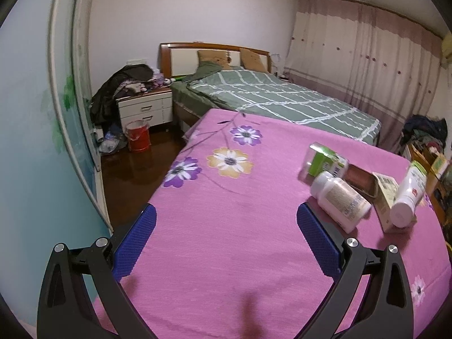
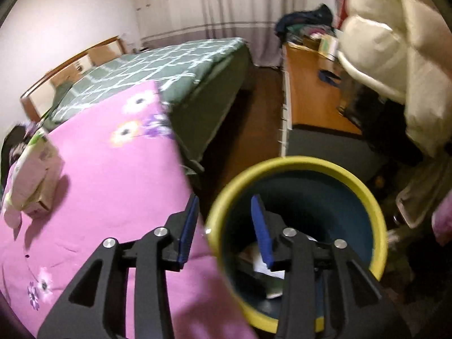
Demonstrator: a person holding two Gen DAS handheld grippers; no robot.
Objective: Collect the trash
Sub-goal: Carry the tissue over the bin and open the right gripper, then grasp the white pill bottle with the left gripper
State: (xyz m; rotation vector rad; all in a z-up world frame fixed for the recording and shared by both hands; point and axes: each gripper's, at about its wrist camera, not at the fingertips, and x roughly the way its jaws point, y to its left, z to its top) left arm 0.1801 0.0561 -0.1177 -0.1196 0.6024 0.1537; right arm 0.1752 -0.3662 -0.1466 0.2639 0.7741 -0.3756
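Observation:
On the pink flowered cloth (image 1: 226,226) lie a white pill bottle (image 1: 339,197), a clear jar with a green box inside (image 1: 325,163), a brown tin (image 1: 363,182), a small carton (image 1: 387,195) and a second white bottle (image 1: 408,195). My left gripper (image 1: 226,217) is open and empty, its right finger just left of the nearest bottle. My right gripper (image 2: 226,223) is open, its right finger inside a yellow-rimmed bin (image 2: 375,212) that holds scraps (image 2: 265,268), its left finger outside the rim. A carton (image 2: 34,172) lies on the cloth at the left.
A green checked bed (image 1: 271,96) lies beyond the cloth. A white nightstand (image 1: 145,110) and a red bucket (image 1: 138,135) stand on the dark floor at the left. A wooden desk (image 2: 313,99) and a cream padded jacket (image 2: 395,42) are at the right.

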